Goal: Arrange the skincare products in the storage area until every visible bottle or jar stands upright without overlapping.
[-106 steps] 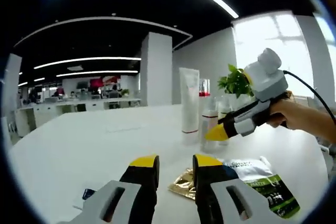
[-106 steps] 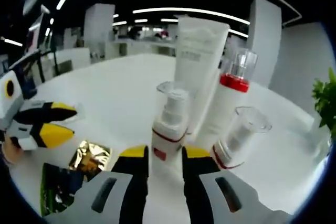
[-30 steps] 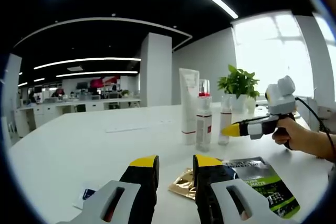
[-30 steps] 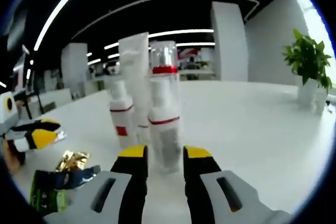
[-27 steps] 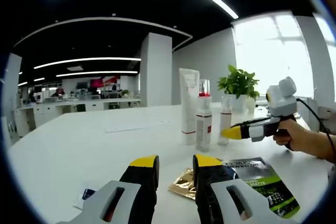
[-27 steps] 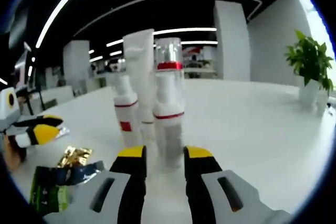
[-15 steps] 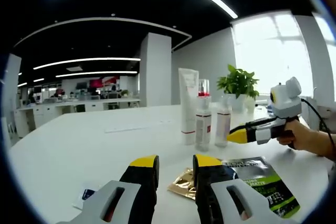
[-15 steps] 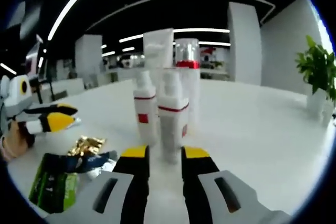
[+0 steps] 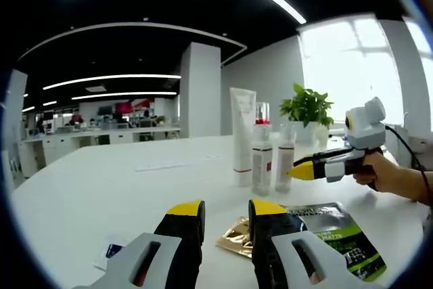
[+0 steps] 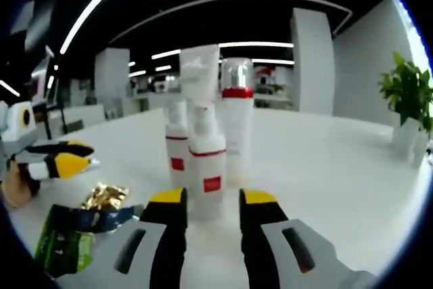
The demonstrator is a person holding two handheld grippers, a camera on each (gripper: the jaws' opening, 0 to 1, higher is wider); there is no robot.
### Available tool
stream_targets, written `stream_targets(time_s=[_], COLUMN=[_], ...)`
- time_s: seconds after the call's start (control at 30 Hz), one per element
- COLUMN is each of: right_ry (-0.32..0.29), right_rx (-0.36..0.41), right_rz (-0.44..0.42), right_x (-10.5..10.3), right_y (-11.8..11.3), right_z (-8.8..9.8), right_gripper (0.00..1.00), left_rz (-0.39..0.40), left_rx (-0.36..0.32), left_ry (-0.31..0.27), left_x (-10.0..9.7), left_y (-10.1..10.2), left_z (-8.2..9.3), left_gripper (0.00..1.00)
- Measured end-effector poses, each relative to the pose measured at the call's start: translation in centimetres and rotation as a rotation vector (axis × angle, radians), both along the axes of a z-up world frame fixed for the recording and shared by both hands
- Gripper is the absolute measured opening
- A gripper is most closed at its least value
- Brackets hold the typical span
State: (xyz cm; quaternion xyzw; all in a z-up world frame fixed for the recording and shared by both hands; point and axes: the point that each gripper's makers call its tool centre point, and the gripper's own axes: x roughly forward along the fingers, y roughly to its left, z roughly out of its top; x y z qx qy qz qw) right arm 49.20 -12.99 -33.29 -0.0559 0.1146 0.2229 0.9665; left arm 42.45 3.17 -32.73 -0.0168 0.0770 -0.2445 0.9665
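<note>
On the white table [image 10: 325, 167] the pump bottle [image 10: 207, 174] stands upright just ahead of the right gripper [image 10: 212, 202], whose narrowly parted jaws hold nothing; probably light, slick, tippy plastic, best gripped low on its body.

Over the last few seconds I've drawn the right gripper [image 9: 302, 169] back from the cluster: it was up against the pump bottle [image 10: 206, 173], jaws either side of it, and now sits clear, to the right of the bottles in the left gripper view. The small capped bottle [image 9: 285, 162], leaning at first, now stands upright just beside the pump bottle. My left gripper [image 9: 225, 215] has not shifted on the worktop [image 9: 135, 187].
</note>
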Motion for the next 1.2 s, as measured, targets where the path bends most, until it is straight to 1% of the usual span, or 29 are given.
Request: stream_targets(time_s=[0.03, 0.07, 0.13, 0.17, 0.2, 0.23, 0.27, 0.3, 0.4, 0.53, 0.6, 0.63, 0.73, 0.77, 0.8, 0.93, 1.0, 1.03, 1.2], right_ry=[0.006, 0.007, 0.029, 0.046, 0.050, 0.055, 0.076, 0.057, 0.058, 0.047, 0.050, 0.051, 0.054, 0.065, 0.061, 0.073, 0.079, 0.077, 0.083], right_rx=[-0.017, -0.015, 0.006, 0.019, 0.031, 0.038, 0.047, 0.032, 0.022, -0.012, -0.025, -0.024, -0.013, -0.016, -0.022, -0.034, -0.042, -0.058, -0.068], right_rz=[-0.006, -0.004, 0.003, -0.001, -0.001, -0.007, -0.024, -0.025, -0.055, -0.121, -0.147, -0.153, -0.152, -0.154, -0.157, -0.141, -0.135, -0.126, -0.113], right_x=[0.4, 0.8, 0.9, 1.1, 1.1, 1.1, 0.9, 1.2, 1.6, 1.2, 1.4, 1.1, 0.8, 0.6, 0.4, 0.2, 0.0, -0.1, -0.5], right_y=[-0.1, -0.1, -0.1, -0.3, -0.3, -0.4, -0.6, -0.8, -1.2, -1.7, -1.7, -1.7, -1.2, -1.1, -1.2, -0.7, -0.6, -0.5, -0.8], right_z=[-0.2, -0.3, -0.8, -1.2, -1.2, -1.3, -1.7, -1.6, -1.7, -1.8, -1.9, -1.9, -2.0, -2.2, -2.3, -2.6, -2.7, -2.7, -2.7], right_gripper=[0.29, 0.28, 0.27, 0.25, 0.23, 0.19, 0.19, 0.19, 0.19, 0.19, 0.19, 0.19, 0.19, 0.19, 0.20, 0.28, 0.27, 0.25, 0.23], left_rz=[0.000, 0.000, 0.002, 0.001, 0.001, 0.001, 0.001, 0.000, -0.001, 0.000, 0.001, 0.001, 0.003, 0.002, 0.002, -0.003, -0.002, -0.003, -0.003], left_rx=[-0.003, -0.005, -0.009, -0.013, -0.014, -0.014, -0.014, -0.013, -0.010, -0.010, -0.011, -0.013, -0.018, -0.020, -0.020, -0.018, -0.015, -0.015, -0.018], left_ry=[0.002, 0.003, 0.003, 0.003, 0.004, 0.004, 0.004, 0.004, 0.004, 0.004, 0.005, 0.006, 0.006, 0.007, 0.007, 0.008, 0.005, 0.006, 0.006], left_x=[0.0, 0.0, 0.0, 0.0, 0.0, 0.0, 0.0, 0.0, 0.0, -0.1, 0.0, 0.0, 0.0, 0.0, -0.1, -0.1, -0.1, -0.1, -0.1], left_y=[0.0, 0.0, 0.1, 0.1, 0.1, 0.1, 0.1, 0.1, 0.0, 0.0, 0.1, 0.1, 0.1, 0.1, 0.1, 0.0, 0.0, 0.0, 0.0], left_z=[0.0, 0.0, 0.0, 0.1, 0.1, 0.1, 0.1, 0.1, 0.0, 0.0, 0.0, 0.0, 0.1, 0.1, 0.1, 0.0, 0.1, 0.1, 0.1], left_gripper=[0.26, 0.26, 0.26, 0.26, 0.26, 0.26, 0.26, 0.26, 0.26, 0.26, 0.26, 0.26, 0.26, 0.26, 0.26, 0.26, 0.26, 0.26, 0.26])
